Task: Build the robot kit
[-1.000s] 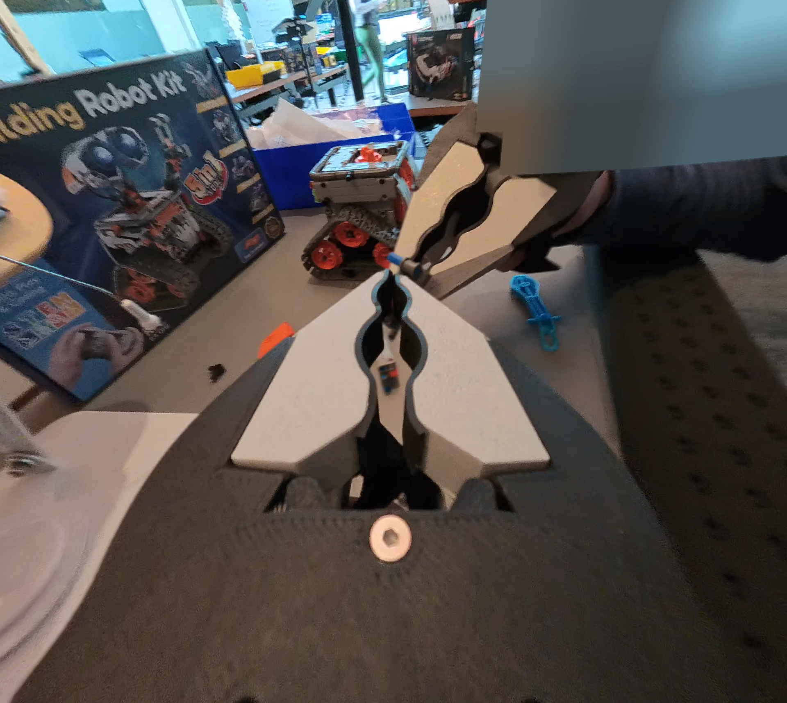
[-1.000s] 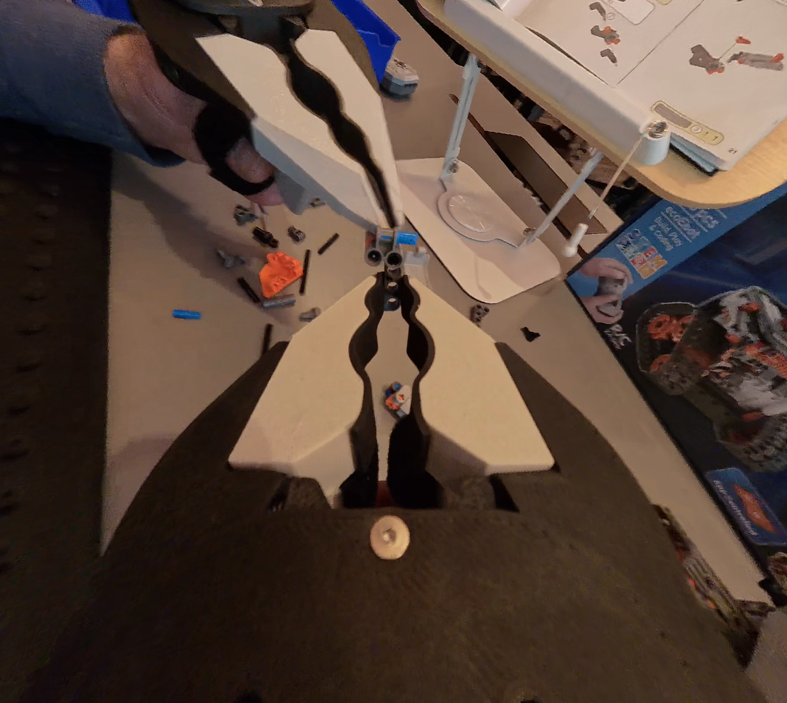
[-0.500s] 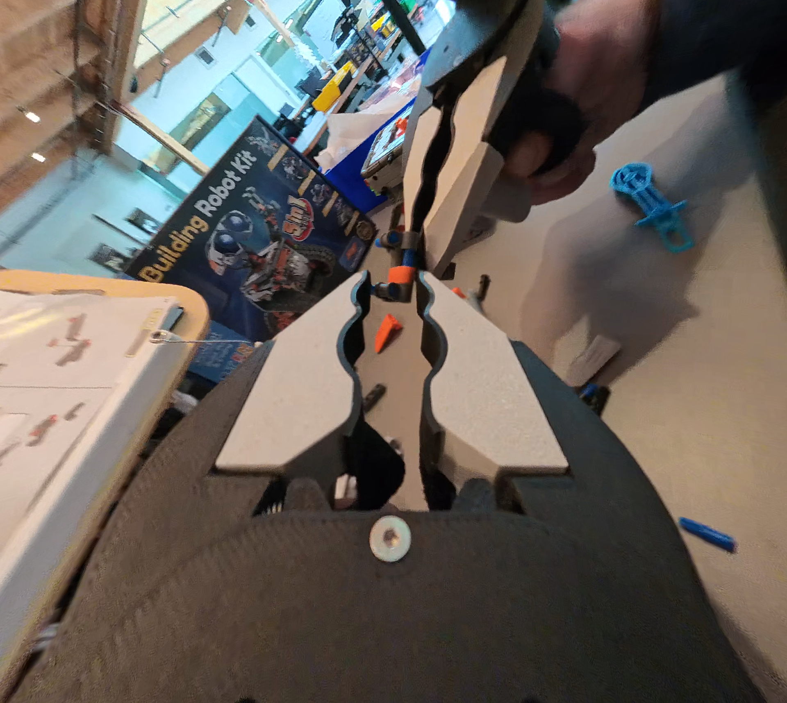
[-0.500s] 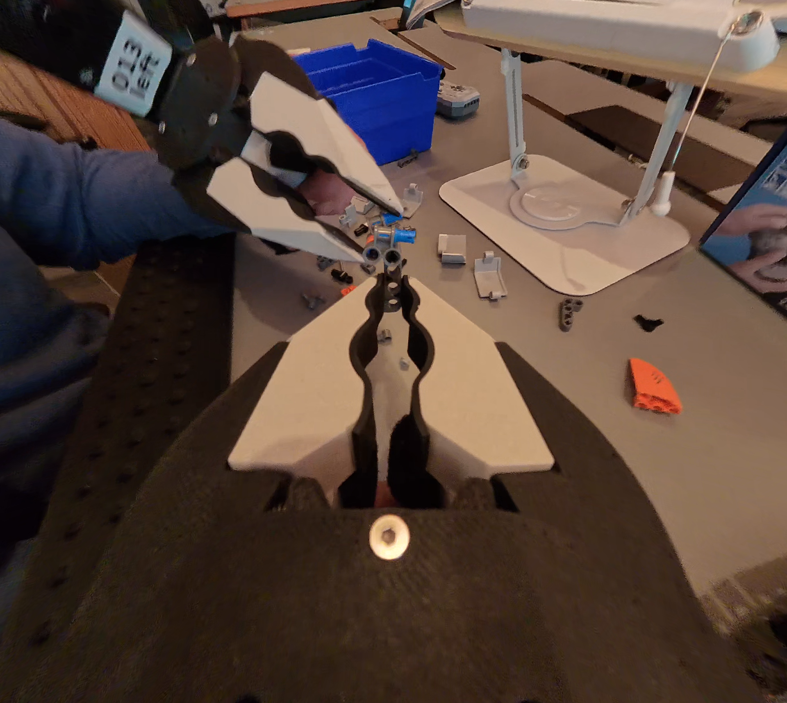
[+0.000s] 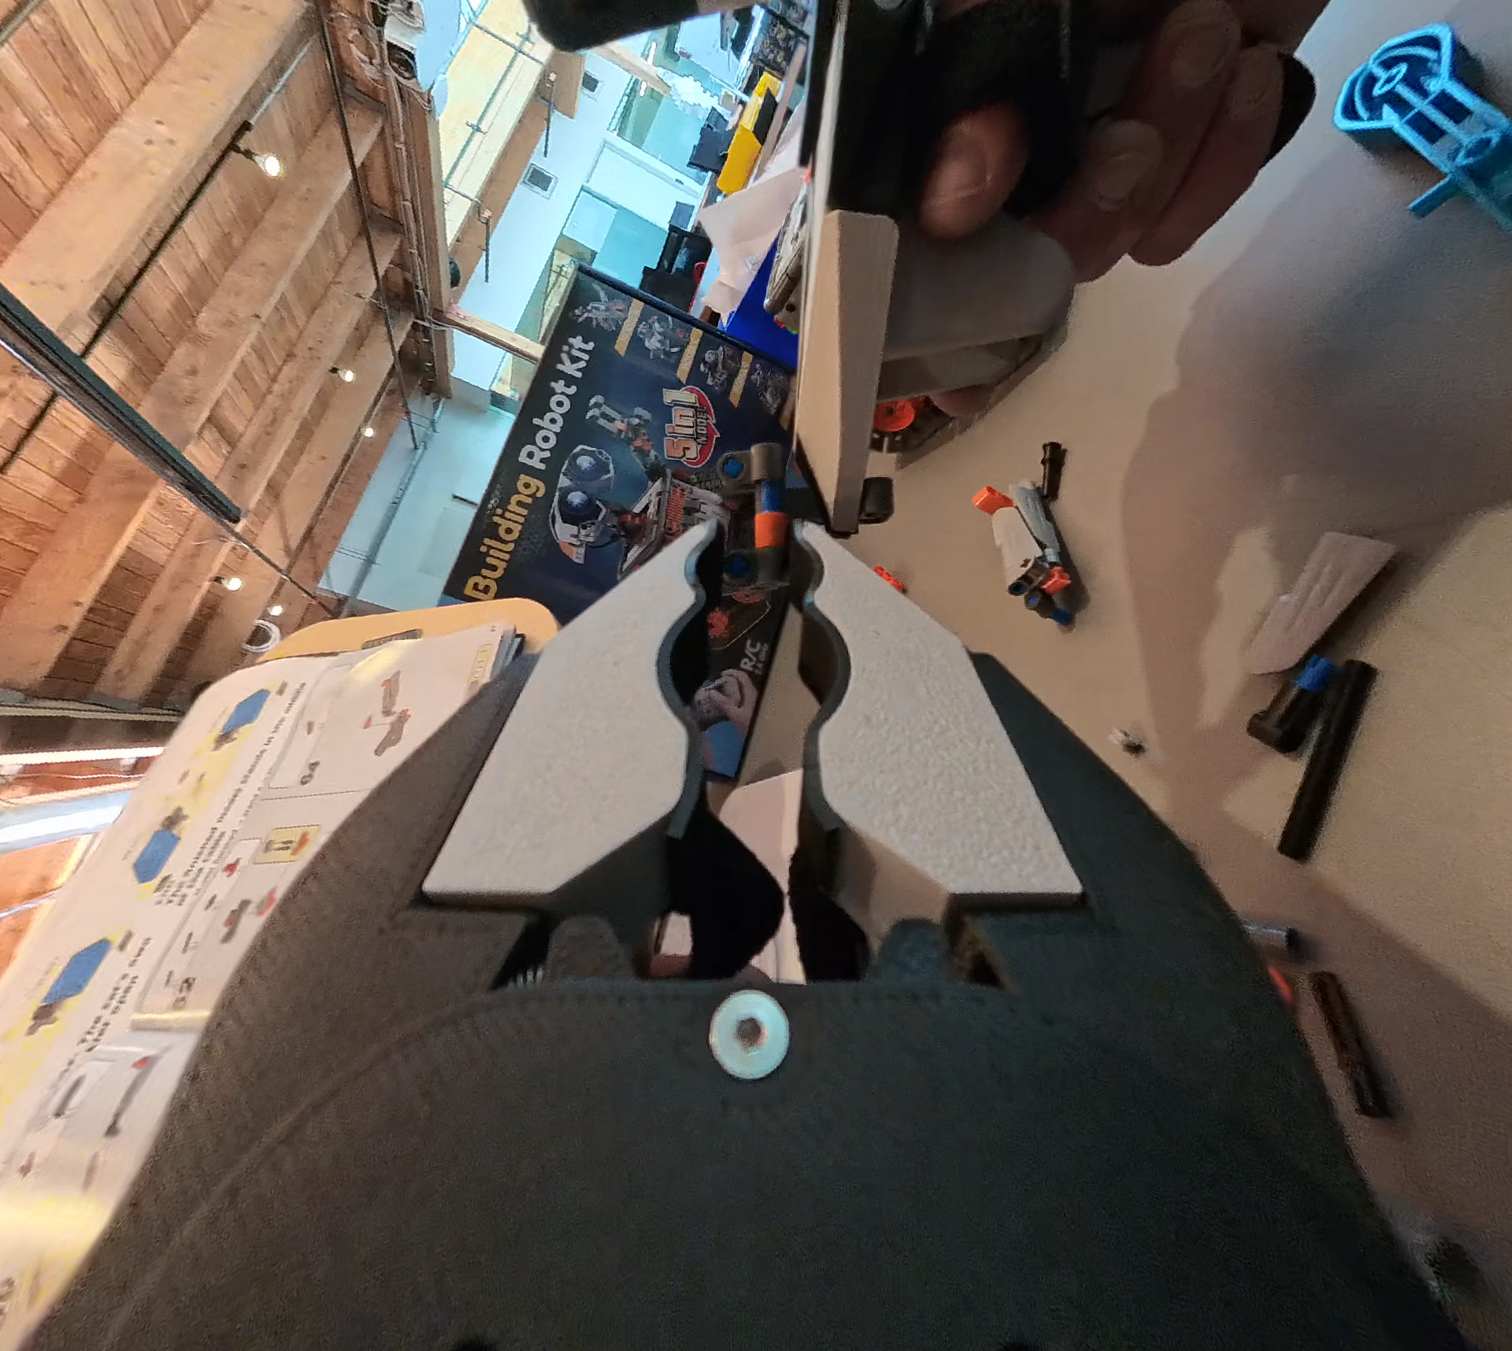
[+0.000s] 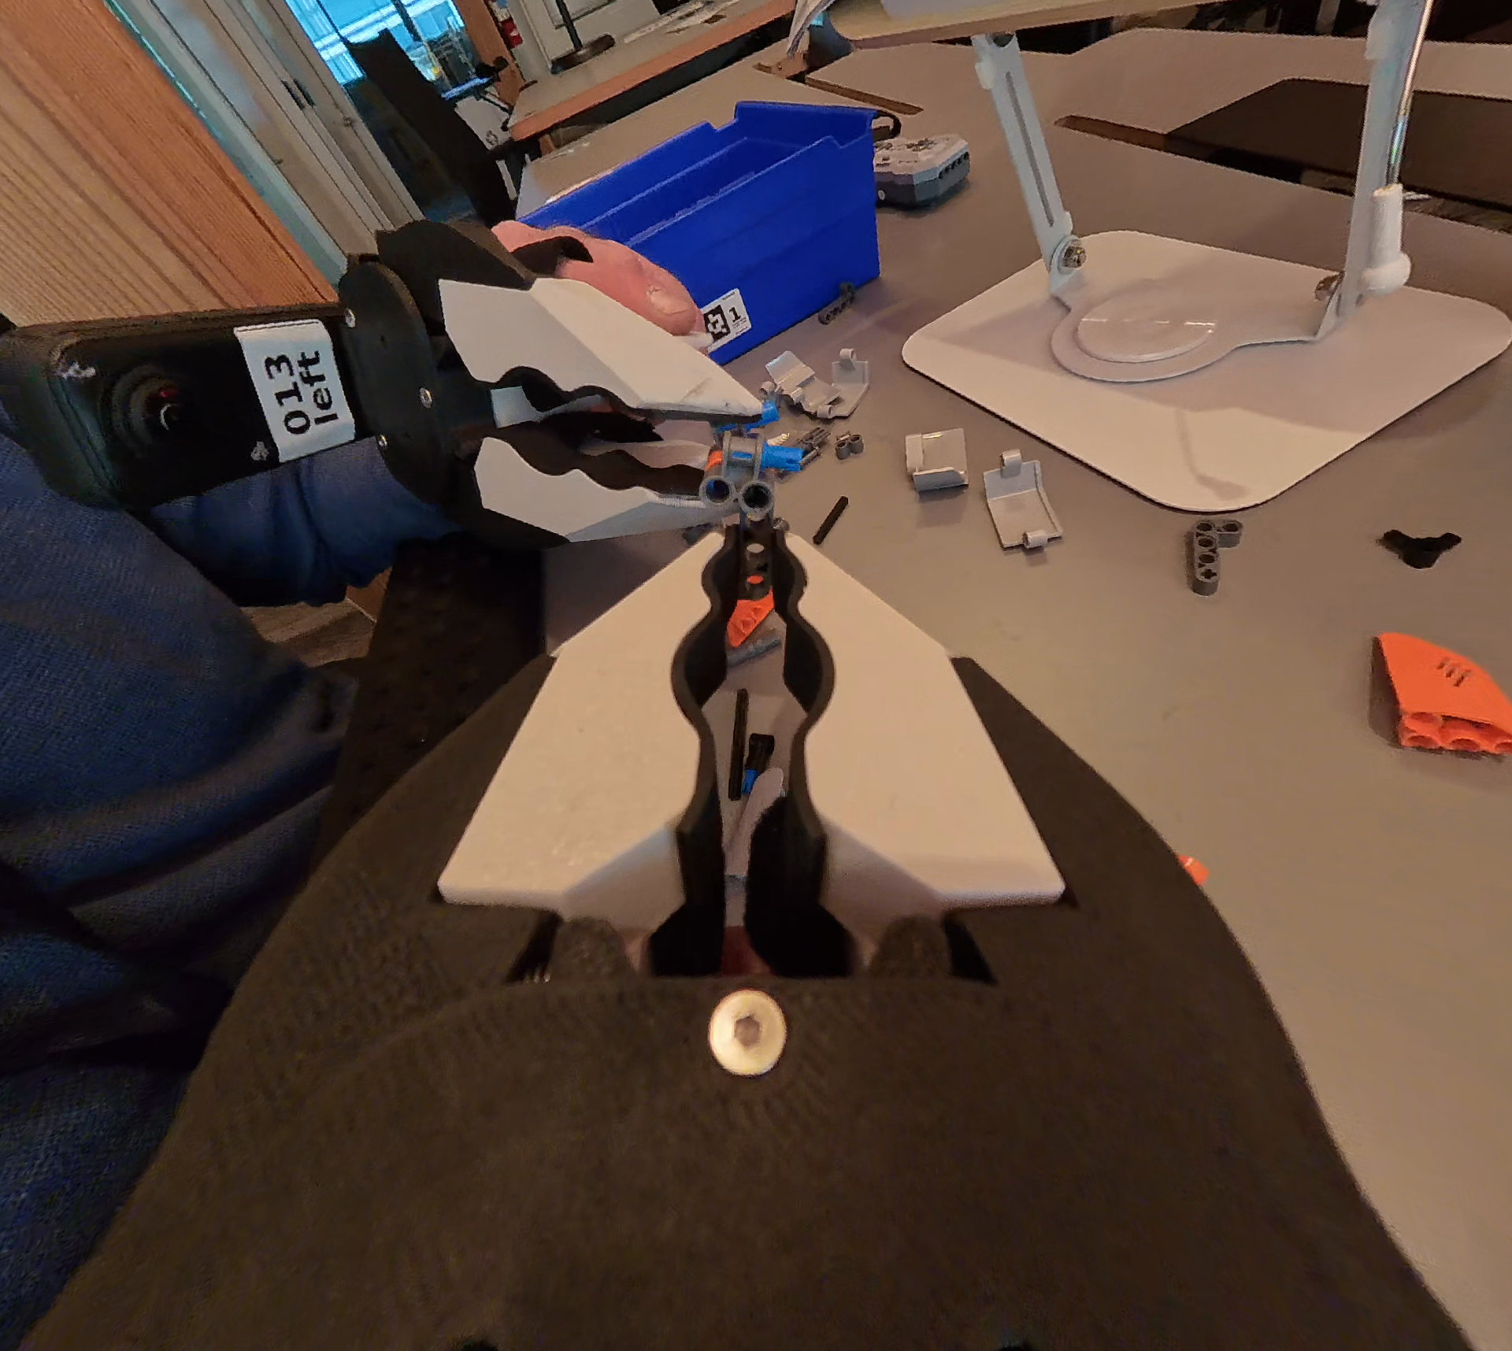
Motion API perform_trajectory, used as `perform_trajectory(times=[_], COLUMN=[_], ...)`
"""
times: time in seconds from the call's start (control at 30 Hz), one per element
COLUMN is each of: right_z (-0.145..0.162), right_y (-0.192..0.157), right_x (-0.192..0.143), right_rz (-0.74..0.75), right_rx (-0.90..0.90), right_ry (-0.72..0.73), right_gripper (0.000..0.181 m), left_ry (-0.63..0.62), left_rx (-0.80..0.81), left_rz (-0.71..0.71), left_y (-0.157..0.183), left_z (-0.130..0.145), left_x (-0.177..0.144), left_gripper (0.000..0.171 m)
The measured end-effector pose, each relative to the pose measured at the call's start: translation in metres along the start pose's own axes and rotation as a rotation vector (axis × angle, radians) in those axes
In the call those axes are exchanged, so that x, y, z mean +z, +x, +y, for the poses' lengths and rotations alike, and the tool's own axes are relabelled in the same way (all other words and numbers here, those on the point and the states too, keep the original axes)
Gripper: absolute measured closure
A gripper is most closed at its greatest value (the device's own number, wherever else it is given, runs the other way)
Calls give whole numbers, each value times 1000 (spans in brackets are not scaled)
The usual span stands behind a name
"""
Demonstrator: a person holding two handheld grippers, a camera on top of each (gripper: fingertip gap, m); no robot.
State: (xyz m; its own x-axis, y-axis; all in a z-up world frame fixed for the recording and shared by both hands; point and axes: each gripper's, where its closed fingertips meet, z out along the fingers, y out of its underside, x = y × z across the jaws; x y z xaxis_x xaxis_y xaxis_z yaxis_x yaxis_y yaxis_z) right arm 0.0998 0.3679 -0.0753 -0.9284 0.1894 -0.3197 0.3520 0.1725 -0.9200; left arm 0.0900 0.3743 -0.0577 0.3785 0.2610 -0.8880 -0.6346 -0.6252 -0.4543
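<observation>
A small assembly (image 5: 757,522) of a grey connector, blue pins and an orange bush sits between the tips of my left gripper (image 5: 753,544), which is shut on it. In the right wrist view, my right gripper (image 6: 751,535) is shut on a black holed beam (image 6: 754,555) that joins the grey connector (image 6: 736,491). The left gripper (image 6: 732,454) comes in from the left there and clamps the blue and grey parts. In the left wrist view the right gripper (image 5: 834,518) comes down from above, seen edge-on, held by a hand (image 5: 1129,85). Both are held above the table.
A blue bin (image 6: 736,224) and a white book stand (image 6: 1186,363) with an instruction booklet (image 5: 204,821) stand on the grey table. Loose parts lie around: grey covers (image 6: 1014,502), an orange panel (image 6: 1440,706), black rods (image 5: 1317,755), a blue tool (image 5: 1432,126). A kit box (image 5: 622,428) stands behind. Left and right tips are no more than a few centimetres apart. Left tips and right tips are each some 20 centimetres from the orange panel (image 6: 1440,706).
Both grippers have stayed tip to tip on the small assembly while turning. The left gripper rolled further onto its side, and the right gripper now crosses it from above.
</observation>
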Motion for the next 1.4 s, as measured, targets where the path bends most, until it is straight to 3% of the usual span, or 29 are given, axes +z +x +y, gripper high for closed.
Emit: perform_trajectory(times=[0.17, 0.27, 0.4, 0.53, 0.6, 0.73, 0.87, 1.1, 1.4], right_z=[-5, -5, -15, -19, -18, -14, -15, -12, -11], right_y=[-2, 4, 0, -1, 1, -1, -11, -16, -15], right_x=[0, -2, -12, -18, -20, -21, -22, -20, -17], right_rz=[10, 97, 148, 131, 129, 122, 97, 87, 194], right_rx=[-32, -184, -379, -413, -442, -522, -577, -625, -842], right_ry=[25, 5, 29, 58, 54, 46, 64, 49, 30], right_gripper=[175, 159, 163, 167, 166, 164, 167, 155, 154], left_ry=[-2, 14, 70, 111, 90, -2, -1, -1, 37], left_rx=[-111, -254, -528, -631, -540, -131, 25, 139, 100], left_rz=[46, 117, 248, 310, 272, 140, 58, 5, 70], left_y=[0, 4, 4, 5, 5, 10, 8, 7, 16], left_z=[3, 5, 2, 1, 4, 4, -6, -13, -19], left_x=[0, 1, -1, -4, -3, -2, -4, -6, -9], left_gripper=[159, 159, 159, 159, 159, 159, 159, 159, 159])
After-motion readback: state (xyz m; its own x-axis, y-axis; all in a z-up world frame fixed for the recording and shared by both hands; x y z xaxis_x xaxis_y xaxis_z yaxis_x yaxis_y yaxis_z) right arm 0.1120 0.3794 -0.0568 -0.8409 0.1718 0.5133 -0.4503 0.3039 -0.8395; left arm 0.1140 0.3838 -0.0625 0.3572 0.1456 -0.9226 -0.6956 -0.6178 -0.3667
